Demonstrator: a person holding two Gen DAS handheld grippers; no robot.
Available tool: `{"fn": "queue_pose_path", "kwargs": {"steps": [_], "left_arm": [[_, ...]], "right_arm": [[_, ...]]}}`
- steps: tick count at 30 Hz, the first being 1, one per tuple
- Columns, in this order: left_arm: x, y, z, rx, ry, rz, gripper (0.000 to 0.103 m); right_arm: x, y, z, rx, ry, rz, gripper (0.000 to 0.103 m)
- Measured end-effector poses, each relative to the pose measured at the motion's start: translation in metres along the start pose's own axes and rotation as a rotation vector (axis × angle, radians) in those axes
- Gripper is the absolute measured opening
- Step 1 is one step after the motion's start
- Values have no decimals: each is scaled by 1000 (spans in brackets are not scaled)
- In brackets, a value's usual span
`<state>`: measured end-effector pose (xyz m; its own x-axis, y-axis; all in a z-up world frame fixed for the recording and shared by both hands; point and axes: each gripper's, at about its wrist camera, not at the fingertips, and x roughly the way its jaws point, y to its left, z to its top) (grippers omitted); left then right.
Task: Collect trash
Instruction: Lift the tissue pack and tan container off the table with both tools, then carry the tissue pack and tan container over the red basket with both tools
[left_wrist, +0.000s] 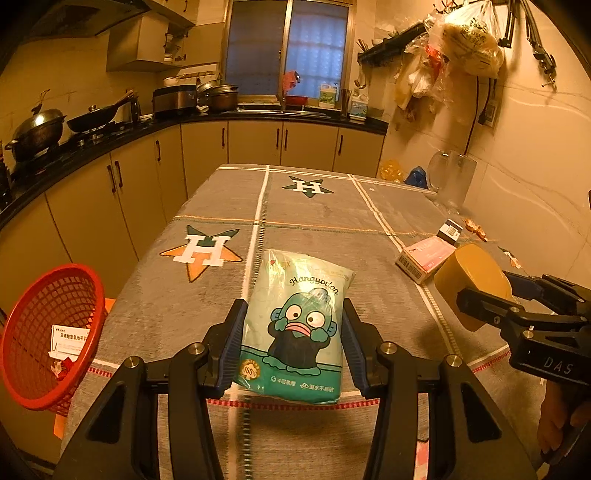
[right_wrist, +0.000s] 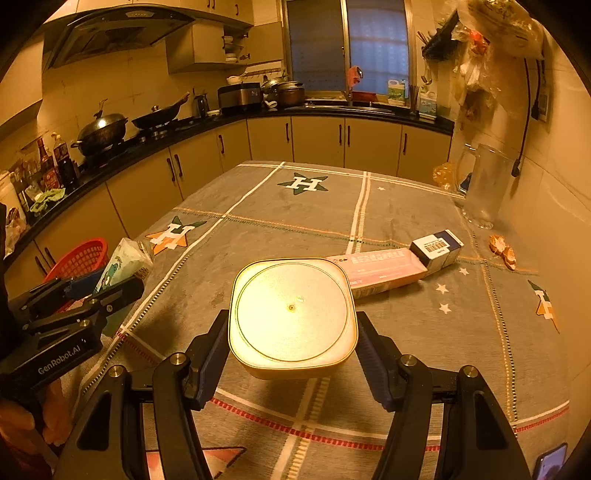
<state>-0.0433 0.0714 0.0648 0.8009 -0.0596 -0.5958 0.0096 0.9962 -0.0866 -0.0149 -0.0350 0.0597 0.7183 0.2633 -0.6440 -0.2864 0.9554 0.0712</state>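
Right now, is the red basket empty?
No, the red basket has a white card and a crumpled scrap inside.

A kitchen in dim amber light. Beige cabinets (right_wrist: 325, 138) under a black counter (right_wrist: 147, 146) curve along the left and far walls. A window (right_wrist: 349, 44) with blue-lit frosted glass sits above what may be a sink. A range hood (right_wrist: 114, 31) hangs upper left. The tiled wall (left_wrist: 535, 155) stands right.

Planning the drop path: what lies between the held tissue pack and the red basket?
Only bare tablecloth and its edge lie between the tissue pack and red basket, seen in the left wrist view.
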Motion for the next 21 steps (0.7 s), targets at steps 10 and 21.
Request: {"fn": "queue_pose_path", "kwargs": {"steps": [10,21], "left_arm": [[-6,24,-4,-35,-6,24,47],[-26,74,-1,-118,-49,91,47]], "right_arm": [[8,22,4,-45,17,2,69],[18,63,21,-110,37,87,69]]}}
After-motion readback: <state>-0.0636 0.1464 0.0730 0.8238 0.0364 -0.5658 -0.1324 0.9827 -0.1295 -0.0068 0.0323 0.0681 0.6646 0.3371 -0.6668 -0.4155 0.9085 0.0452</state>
